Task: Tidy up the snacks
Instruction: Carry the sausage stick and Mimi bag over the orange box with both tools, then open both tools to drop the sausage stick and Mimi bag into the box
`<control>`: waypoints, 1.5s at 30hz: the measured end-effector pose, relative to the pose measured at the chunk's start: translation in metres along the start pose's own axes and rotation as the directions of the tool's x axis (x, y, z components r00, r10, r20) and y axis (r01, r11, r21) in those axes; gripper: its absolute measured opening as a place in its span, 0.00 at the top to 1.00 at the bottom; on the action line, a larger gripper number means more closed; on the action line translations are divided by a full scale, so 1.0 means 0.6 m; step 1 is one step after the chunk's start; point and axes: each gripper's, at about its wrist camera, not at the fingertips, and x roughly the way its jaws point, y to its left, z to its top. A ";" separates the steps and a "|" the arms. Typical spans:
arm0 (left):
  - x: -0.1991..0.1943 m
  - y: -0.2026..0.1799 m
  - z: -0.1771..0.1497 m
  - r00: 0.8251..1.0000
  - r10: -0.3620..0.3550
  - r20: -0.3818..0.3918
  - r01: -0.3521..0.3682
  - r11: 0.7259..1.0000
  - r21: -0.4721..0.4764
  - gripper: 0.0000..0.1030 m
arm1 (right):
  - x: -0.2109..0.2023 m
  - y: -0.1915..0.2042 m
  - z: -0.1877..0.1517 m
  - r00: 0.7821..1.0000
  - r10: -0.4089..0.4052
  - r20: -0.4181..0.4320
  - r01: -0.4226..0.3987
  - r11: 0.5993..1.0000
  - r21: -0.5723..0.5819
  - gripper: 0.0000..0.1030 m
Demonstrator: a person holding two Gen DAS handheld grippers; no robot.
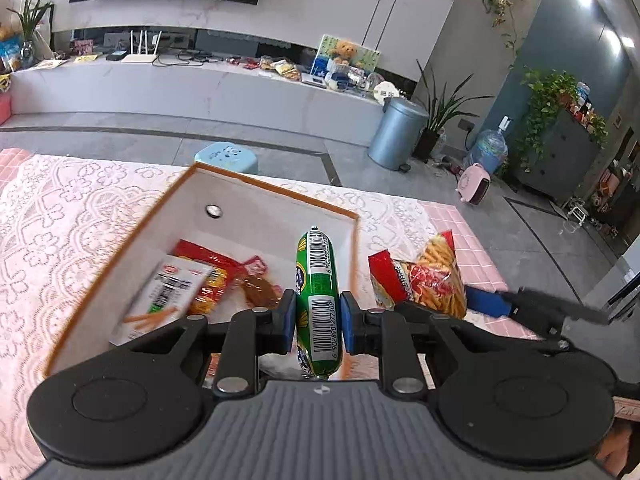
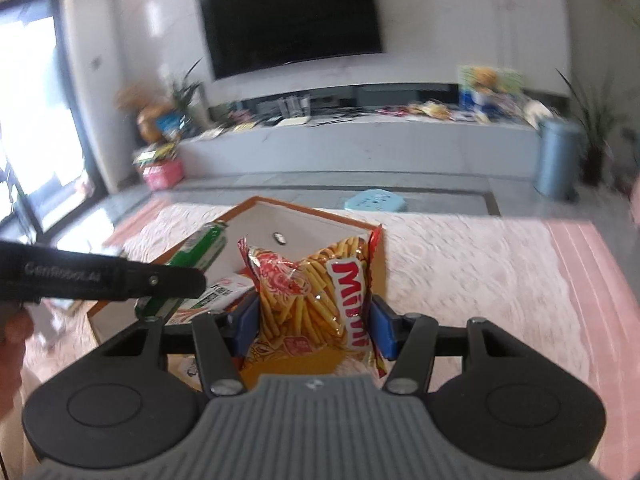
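Note:
My left gripper [image 1: 318, 316] is shut on a green sausage stick [image 1: 318, 280] with barcodes, held lengthwise over the near right part of an orange-rimmed white box [image 1: 256, 184]. Inside the box lie a white snack packet [image 1: 164, 296], a red packet [image 1: 212, 272] and a brown snack [image 1: 260, 292]. My right gripper [image 2: 314, 320] is shut on a red-and-yellow bag of fry sticks [image 2: 316, 300], lifted near the box's right rim [image 2: 316, 212]. That bag [image 1: 424, 276] also shows in the left wrist view, right of the box. The green sausage stick [image 2: 204, 248] and the left gripper's arm [image 2: 100, 276] appear at left in the right wrist view.
The box sits on a table with a lace cloth [image 1: 60, 220] over pink covering [image 1: 472, 240]. Beyond are a light blue stool [image 1: 226, 156], a grey bin [image 1: 396, 132], a long white TV bench [image 1: 200, 88] with clutter, and a person's hand [image 2: 12, 344] at the left edge.

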 end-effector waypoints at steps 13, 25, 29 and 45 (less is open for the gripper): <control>0.053 0.105 0.039 0.996 0.004 -0.085 -0.007 0.999 -0.034 0.76 | 0.153 0.079 0.088 0.970 -0.052 -0.236 -0.028 0.946 -0.324 0.46; 0.130 0.137 0.054 0.986 -0.004 -0.167 0.001 1.000 -0.019 0.76 | 0.309 0.083 0.101 0.880 -0.125 -0.458 -0.126 0.869 -0.479 0.45; 0.149 0.144 0.052 0.981 -0.005 -0.193 0.000 1.000 -0.024 0.76 | 0.347 0.087 0.085 0.839 -0.190 -0.510 -0.148 0.822 -0.550 0.45; 0.185 0.146 0.057 0.972 -0.011 -0.233 0.003 0.999 -0.035 0.76 | 0.377 0.089 0.079 0.796 -0.271 -0.542 -0.166 0.763 -0.625 0.31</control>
